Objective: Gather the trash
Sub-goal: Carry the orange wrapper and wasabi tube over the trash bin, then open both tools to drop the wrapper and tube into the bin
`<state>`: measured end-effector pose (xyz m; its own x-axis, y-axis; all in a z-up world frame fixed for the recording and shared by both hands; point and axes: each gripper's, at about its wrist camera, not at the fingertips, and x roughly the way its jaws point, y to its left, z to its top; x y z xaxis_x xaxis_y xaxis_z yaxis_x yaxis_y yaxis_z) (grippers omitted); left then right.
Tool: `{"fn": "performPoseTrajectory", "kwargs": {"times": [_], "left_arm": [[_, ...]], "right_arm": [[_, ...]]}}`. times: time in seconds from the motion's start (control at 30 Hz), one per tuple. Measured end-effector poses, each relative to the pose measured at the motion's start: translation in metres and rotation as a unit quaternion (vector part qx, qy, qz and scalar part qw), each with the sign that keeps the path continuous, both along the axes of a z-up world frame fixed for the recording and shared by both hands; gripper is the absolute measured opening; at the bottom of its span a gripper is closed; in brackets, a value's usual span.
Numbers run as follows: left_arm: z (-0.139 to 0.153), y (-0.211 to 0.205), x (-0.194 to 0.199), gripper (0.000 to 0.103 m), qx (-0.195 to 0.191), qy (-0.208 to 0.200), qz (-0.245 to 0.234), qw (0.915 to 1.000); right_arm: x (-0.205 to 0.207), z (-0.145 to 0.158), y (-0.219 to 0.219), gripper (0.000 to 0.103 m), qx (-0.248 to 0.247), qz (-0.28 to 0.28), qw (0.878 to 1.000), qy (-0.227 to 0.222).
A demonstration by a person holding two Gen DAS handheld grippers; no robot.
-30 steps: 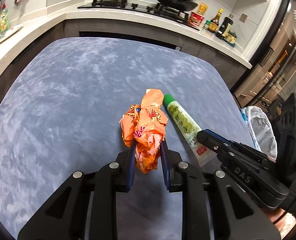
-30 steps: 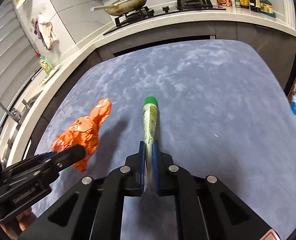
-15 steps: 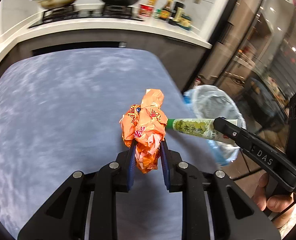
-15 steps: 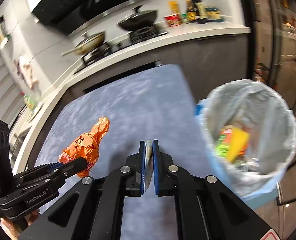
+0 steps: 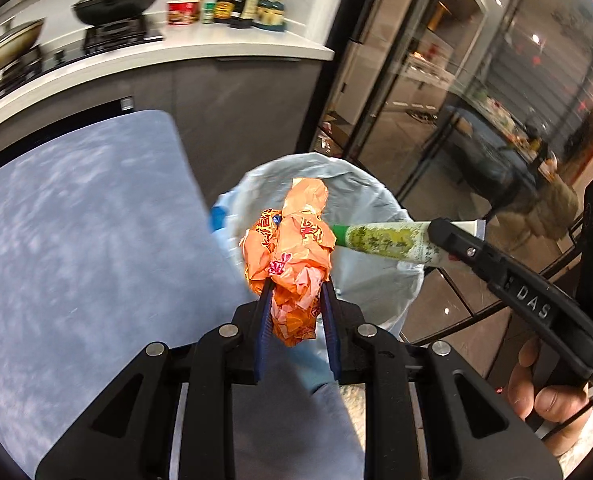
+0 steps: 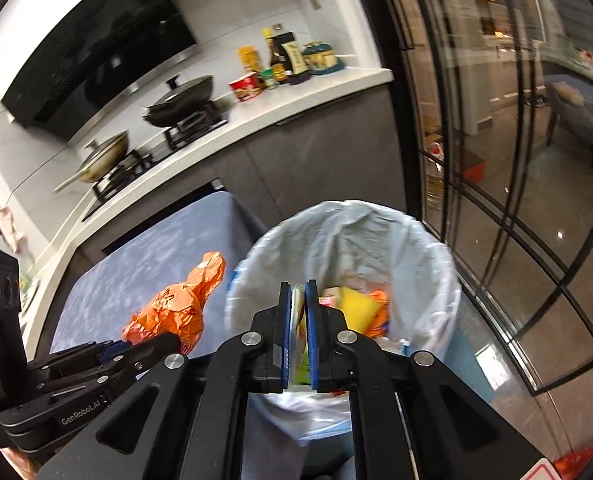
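Left wrist view shows our left gripper (image 5: 295, 300) clamped on a crumpled orange wrapper (image 5: 290, 248), held over the near rim of the white-lined trash bin (image 5: 376, 196) just right of the blue-grey table (image 5: 80, 240). Our right gripper (image 6: 297, 300) pinches the flat tail of a green-capped tube (image 5: 384, 241), which hangs above the bin's mouth, over trash already inside.
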<state>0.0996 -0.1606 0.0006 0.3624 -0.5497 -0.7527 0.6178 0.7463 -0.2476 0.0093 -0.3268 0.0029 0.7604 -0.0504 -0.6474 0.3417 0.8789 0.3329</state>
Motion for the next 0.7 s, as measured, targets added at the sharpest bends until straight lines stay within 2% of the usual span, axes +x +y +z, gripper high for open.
{"fn": "performPoseTrajectory", "kwargs": {"times": [0.17, 0.47, 0.53, 0.7], "left_arm": [[-0.012, -0.033, 0.004, 0.022, 0.017, 0.004, -0.014, 0.9997], [-0.025, -0.057, 0.009, 0.022, 0.034, 0.011, -0.014, 0.9993], [-0.029, -0.059, 0.010, 0.025, 0.039, 0.012, -0.012, 0.9991], [-0.030, -0.060, 0.009, 0.051, 0.044, 0.005, -0.001, 0.9990]], "right_arm": [[0.008, -0.013, -0.017, 0.007, 0.005, -0.006, 1.000, 0.015], [0.021, -0.034, -0.032, 0.009, 0.020, 0.000, 0.999, 0.039], [0.025, -0.037, -0.032, 0.011, 0.022, 0.005, 0.999, 0.046], [0.025, -0.037, -0.030, 0.017, 0.015, 0.004, 0.999, 0.044]]}}
